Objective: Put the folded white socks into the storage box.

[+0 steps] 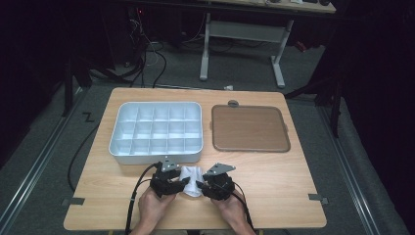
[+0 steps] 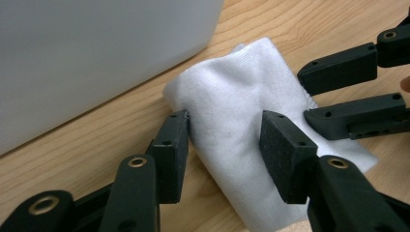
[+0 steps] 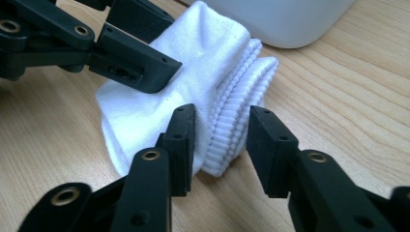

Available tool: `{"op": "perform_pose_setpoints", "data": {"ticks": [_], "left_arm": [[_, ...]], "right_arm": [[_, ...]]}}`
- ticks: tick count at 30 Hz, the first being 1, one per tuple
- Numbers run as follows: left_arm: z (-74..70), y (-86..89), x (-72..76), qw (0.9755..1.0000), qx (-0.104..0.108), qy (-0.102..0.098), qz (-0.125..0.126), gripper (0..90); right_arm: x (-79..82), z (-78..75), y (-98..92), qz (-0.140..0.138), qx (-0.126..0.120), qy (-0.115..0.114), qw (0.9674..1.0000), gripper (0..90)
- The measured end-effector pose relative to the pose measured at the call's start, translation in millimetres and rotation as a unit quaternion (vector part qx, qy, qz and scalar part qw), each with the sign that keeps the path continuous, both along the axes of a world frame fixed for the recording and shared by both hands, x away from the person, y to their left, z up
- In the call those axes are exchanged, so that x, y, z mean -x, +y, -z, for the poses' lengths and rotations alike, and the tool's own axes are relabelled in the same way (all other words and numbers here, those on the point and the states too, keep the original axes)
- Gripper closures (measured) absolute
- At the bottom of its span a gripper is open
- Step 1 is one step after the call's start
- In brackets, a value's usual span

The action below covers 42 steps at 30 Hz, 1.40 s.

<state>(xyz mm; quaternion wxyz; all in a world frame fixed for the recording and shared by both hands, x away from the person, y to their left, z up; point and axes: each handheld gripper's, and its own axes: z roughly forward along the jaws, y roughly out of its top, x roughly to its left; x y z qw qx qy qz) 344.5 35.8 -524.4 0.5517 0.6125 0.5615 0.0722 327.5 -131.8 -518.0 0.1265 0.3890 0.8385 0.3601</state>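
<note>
Folded white sock (image 1: 192, 179) straddled from both sides by released left gripper (image 2: 225, 140) and right gripper (image 3: 221, 140), jaws parted, for folding on the worktop (image 1: 274, 176)

Both claws (image 1: 192, 183) part-open, tips facing inward

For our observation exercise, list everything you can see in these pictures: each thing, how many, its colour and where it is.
Sock: one, white, folded, on the table's near edge between the two tools.
Compartment tray: one, pale grey-white, many empty cells, left half of the table.
Flat tray: one, brown, right of the compartment tray.
Table: one, light wood.
Desk frame: one, white legs, on the floor beyond the table.
Cables: several, black, on the floor at far left.
Left tool: one, black, jaws astride the sock.
Right tool: one, black, jaws astride the sock's ribbed cuff.
Hands: two, at the bottom edge.
</note>
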Motion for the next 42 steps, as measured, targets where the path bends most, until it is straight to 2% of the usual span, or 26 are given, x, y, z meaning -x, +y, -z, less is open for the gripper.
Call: {"op": "perform_pose_setpoints", "data": {"ticks": [7, 13, 15, 19, 23, 26, 29, 32, 36, 40, 42], "left_arm": [[0.0, 0.2, -2.3, 1.0000, 0.002, 0.004, 0.002, 53.8], [0.4, 2.8, -4.5, 1.0000, 0.005, 0.006, 0.000, 49.8], [0.3, 5.9, -6.0, 0.9999, 0.008, 0.013, 0.000, 48.8], [0.1, 11.7, -4.8, 0.9999, 0.007, 0.015, -0.003, 47.9], [-2.0, 17.9, -5.2, 0.9997, 0.017, 0.015, -0.003, 48.1], [-8.3, 15.9, -6.0, 0.9998, 0.017, 0.005, 0.004, 48.3], [-14.8, 12.2, -11.8, 0.9995, 0.029, 0.005, 0.008, 44.1], [-15.1, 8.6, -19.3, 0.9991, 0.040, 0.015, 0.002, 40.3], [-5.7, 7.4, -24.2, 0.9990, 0.031, 0.033, -0.006, 38.3], [-2.6, 9.6, -26.0, 0.9980, 0.036, 0.049, -0.015, 36.0], [-3.6, 11.2, -24.4, 0.9980, 0.039, 0.047, -0.017, 35.9]], "right_arm": [[-0.8, 1.4, -1.6, -0.010, -0.007, 0.005, 0.9999, 72.9], [0.0, 1.5, 0.0, -0.014, -0.007, 0.000, 0.9999, 76.6], [0.8, 1.6, 2.8, -0.013, -0.006, -0.004, 0.9999, 77.9], [0.9, 1.4, 8.4, -0.021, -0.003, -0.005, 0.9998, 78.5], [0.6, 1.4, 14.2, -0.027, -0.001, -0.009, 0.9996, 78.3], [2.9, 2.1, 14.2, -0.020, -0.007, -0.013, 0.9997, 76.6], [3.7, 2.5, 12.1, -0.018, -0.006, -0.011, 0.9998, 74.1], [3.1, 2.5, 11.8, -0.018, -0.009, -0.009, 0.9998, 72.9], [2.7, 2.5, 11.4, -0.020, -0.008, -0.008, 0.9997, 70.9], [1.7, 2.3, 9.8, -0.021, -0.006, -0.007, 0.9997, 69.8], [1.7, 2.6, 9.9, -0.021, -0.009, -0.004, 0.9997, 70.7]]}}
